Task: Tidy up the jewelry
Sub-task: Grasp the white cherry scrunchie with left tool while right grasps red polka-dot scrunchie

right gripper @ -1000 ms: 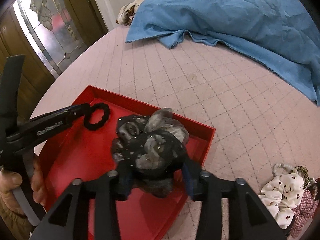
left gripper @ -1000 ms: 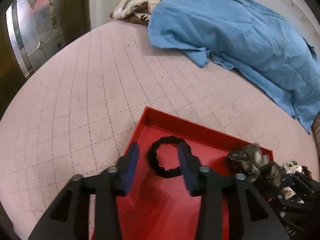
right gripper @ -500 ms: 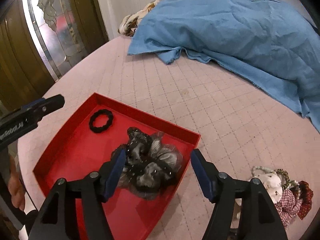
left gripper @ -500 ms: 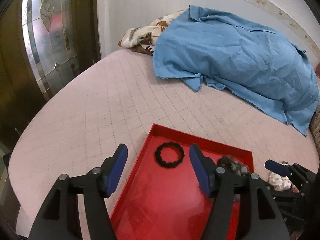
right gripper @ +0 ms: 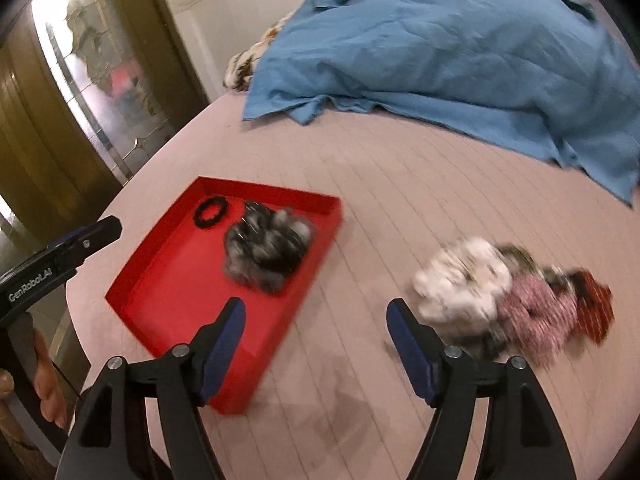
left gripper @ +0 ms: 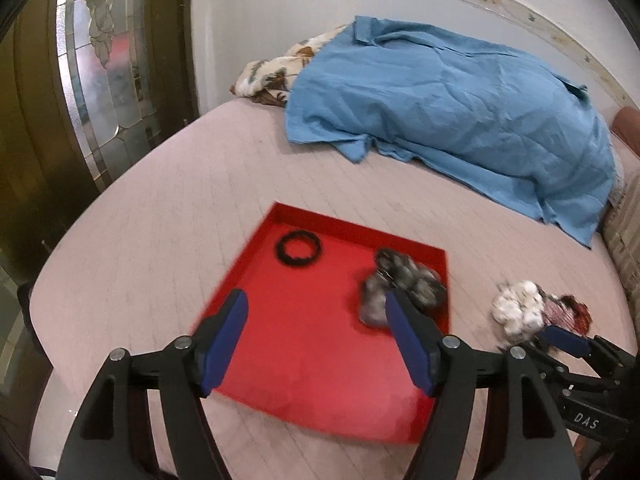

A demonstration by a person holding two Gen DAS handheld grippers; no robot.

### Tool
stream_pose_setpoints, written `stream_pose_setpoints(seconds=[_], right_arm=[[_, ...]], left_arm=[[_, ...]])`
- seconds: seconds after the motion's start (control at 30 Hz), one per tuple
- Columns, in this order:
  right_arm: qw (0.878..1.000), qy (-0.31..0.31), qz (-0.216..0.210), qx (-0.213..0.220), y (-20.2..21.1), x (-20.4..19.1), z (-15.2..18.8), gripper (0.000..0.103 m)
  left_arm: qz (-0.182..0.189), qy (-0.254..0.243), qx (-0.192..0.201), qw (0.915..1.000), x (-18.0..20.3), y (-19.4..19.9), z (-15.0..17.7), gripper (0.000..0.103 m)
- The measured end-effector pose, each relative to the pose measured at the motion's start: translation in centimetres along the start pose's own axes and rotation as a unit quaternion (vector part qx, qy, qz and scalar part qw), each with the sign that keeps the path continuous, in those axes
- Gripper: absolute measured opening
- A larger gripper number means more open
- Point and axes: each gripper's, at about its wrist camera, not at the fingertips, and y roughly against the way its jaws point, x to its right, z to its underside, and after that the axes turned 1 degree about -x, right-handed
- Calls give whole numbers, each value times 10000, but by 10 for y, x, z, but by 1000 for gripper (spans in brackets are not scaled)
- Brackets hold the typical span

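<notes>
- Left wrist view: left gripper point(left gripper: 316, 334) spread wide, holding nothing, above the near part of the red tray point(left gripper: 280, 376). Black hair tie point(left gripper: 299, 247) at the tray's far left; dark scrunchie point(left gripper: 404, 280) at its far right.
- Right wrist view: right gripper point(right gripper: 314, 332) spread, empty, near the tray's right edge. The scrunchie pile point(right gripper: 508, 296) lies just right of it, stretching left to right, so probably nearer this hand.

right tongs point(right gripper: 316, 338) gaping wide over pink bed point(right gripper: 400, 184), red tray point(right gripper: 168, 300) holding black hair tie point(right gripper: 210, 212) beside dark grey scrunchie point(right gripper: 266, 250), scrunchie pile point(right gripper: 516, 300) lying blurred right, blue cloth point(right gripper: 460, 48) behind
</notes>
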Motion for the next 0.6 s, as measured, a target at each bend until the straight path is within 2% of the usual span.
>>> stream_pose_setpoints(seconds=[0.33,0.6], right_arm=[[9987,-228,401,238,50,51,43,79],[9948,-619,752,284,70,106,67,80]], left_arm=[[80,-501,-215,9985,46,18,30,72],[127,-841,-369,9957,75,18,41,72]])
